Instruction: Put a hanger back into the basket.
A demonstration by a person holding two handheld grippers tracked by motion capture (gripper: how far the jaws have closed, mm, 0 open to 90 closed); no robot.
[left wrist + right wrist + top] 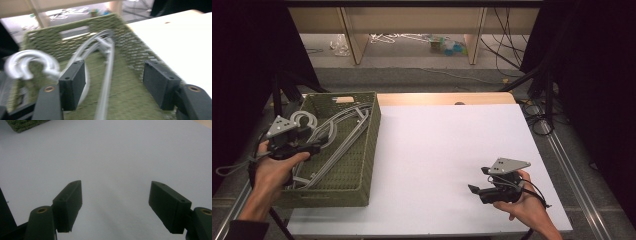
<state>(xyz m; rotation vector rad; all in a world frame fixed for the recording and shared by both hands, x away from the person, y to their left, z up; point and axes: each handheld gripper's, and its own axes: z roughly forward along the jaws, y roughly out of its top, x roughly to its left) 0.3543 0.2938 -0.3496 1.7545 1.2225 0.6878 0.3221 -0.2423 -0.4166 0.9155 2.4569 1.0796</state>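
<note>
A green woven basket [368,150] stands at the table's left edge and holds several grey plastic hangers [343,131]. My left gripper [314,148] hovers over the basket's left part, open, jaws wide apart. In the left gripper view a hanger's arm [108,72] runs between the open jaws and a hook [30,61] curls at the left; nothing is gripped. My right gripper [474,190] rests low over the white table top [447,150] near the front right, open and empty; the right gripper view shows bare white surface [115,165] between its jaws.
The basket's corner [25,125] shows at the top left of the right gripper view. Wooden table legs [354,37] and cables [507,47] lie on the floor beyond the far edge. Black stands [542,85] flank the table.
</note>
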